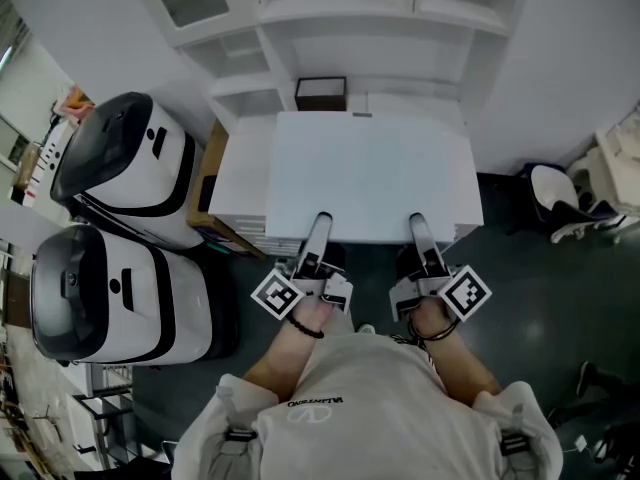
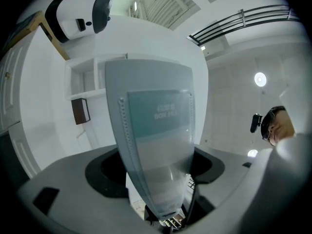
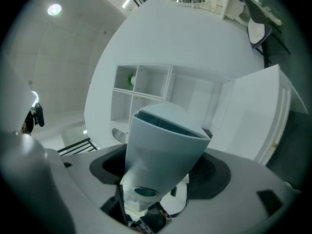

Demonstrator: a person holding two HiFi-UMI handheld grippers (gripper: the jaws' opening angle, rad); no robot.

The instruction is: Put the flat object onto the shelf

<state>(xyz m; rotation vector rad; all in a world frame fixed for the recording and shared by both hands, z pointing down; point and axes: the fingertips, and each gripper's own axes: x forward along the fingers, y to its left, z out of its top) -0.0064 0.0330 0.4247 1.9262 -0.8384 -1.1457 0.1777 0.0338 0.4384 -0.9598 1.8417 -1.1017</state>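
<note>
A pale grey-blue box file (image 1: 370, 173), wide and flat, is held level in front of the white shelf unit (image 1: 340, 13). My left gripper (image 1: 318, 230) grips its near edge on the left and my right gripper (image 1: 418, 230) grips the same edge on the right. In the left gripper view the box file (image 2: 156, 130) runs up out of the left gripper (image 2: 156, 169), printed face showing. The right gripper view has the box file (image 3: 163, 150) filling the right gripper (image 3: 161, 172), with its open end towards the shelf unit (image 3: 141, 82).
Two large white-and-black machines (image 1: 125, 163) (image 1: 110, 293) stand at the left, with a wooden board (image 1: 205, 183) beside them. A small dark box (image 1: 321, 93) sits on a low shelf. A white table (image 1: 235, 183) lies under the file. A chair (image 1: 555, 203) stands at the right.
</note>
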